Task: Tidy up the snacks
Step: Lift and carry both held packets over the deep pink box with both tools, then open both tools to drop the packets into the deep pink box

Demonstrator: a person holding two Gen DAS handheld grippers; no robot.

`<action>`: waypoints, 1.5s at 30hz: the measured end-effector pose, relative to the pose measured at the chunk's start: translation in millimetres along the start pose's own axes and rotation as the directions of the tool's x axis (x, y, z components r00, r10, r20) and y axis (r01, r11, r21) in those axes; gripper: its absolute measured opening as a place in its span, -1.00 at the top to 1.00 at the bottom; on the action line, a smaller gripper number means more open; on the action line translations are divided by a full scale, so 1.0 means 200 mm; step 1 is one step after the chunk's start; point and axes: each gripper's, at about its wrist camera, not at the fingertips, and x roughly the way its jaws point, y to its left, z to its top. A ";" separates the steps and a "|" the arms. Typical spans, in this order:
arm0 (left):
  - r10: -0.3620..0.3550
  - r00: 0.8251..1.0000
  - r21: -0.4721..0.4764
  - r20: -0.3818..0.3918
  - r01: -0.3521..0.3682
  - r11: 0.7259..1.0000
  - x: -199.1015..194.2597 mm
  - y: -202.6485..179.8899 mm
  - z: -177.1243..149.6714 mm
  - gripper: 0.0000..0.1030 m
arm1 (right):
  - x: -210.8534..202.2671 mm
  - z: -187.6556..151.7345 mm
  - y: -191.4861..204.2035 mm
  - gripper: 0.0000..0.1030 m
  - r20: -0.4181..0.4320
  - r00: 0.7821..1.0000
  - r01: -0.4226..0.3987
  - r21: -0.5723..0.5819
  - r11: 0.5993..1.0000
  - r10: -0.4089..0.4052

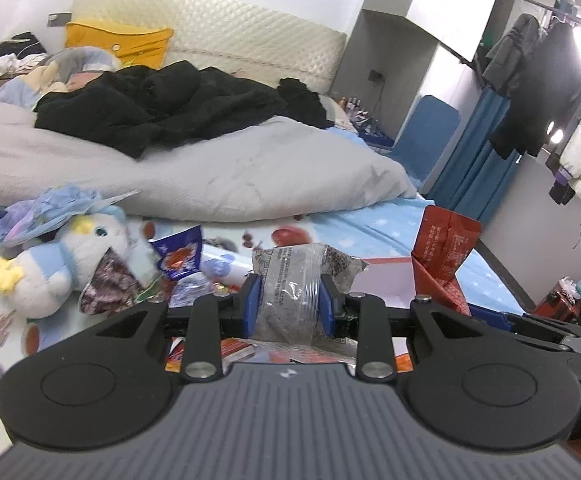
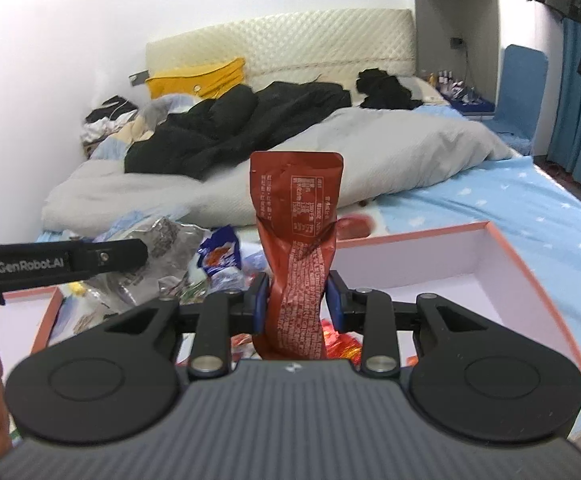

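Left hand-held gripper (image 1: 289,304): its blue pads are pinching a crinkled clear-and-grey printed plastic snack packet (image 1: 290,280), which is standing up between them above the bed.
Right hand-held gripper (image 2: 297,300): its blue pads are squeezing a tall red foil snack pouch with white print (image 2: 296,240) at its narrowed waist, the top flaring toward twelve o'clock.
Slip risk, left: the thin film is looking slick and bunched; I judge it could be sliding out if the wrist is tilting.
Slip risk, right: the pouch is standing top-heavy above the pinch, so it could be folding over or twisting loose.
Destination: a shallow white cardboard box with an orange-pink rim (image 2: 502,240) is lying open on the bed, from one to three o'clock of the right pouch.
Collision risk: the two grippers are working close together, so one could be knocking the other's packet.
Clutter: loose wrappers, including a blue and orange snack bag (image 1: 180,252), and a blue-and-white plush toy (image 1: 62,256) are crowding ten o'clock; a dropped packet could be getting lost there.
Surface: the soft bed with its blue star-printed sheet (image 2: 530,200) is giving the box poor support, so it may be tipping.
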 end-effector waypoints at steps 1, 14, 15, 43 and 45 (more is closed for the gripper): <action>-0.006 1.000 0.002 -0.002 0.006 1.000 0.01 -0.02 0.01 0.32 | 0.00 0.00 -0.02 0.34 0.003 1.000 0.007 0.003 1.000 -0.007; -0.053 0.995 0.026 -0.081 0.056 0.998 0.26 -0.22 -0.01 0.32 | 0.06 -0.07 -0.28 0.34 -0.051 0.995 0.092 0.046 0.995 -0.090; -0.055 0.994 0.030 -0.092 0.057 0.998 0.28 -0.23 -0.02 0.32 | 0.07 -0.08 -0.30 0.34 -0.061 0.994 0.098 0.048 0.994 -0.095; -0.054 0.940 0.097 -0.337 0.092 0.991 0.69 -0.36 -0.30 0.13 | 0.29 -0.41 -0.59 0.21 -0.241 0.962 0.171 0.150 0.974 -0.132; -0.056 0.944 0.099 -0.326 0.092 0.991 0.67 -0.36 -0.29 0.11 | 0.29 -0.41 -0.59 0.02 -0.234 0.963 0.176 0.156 0.972 -0.137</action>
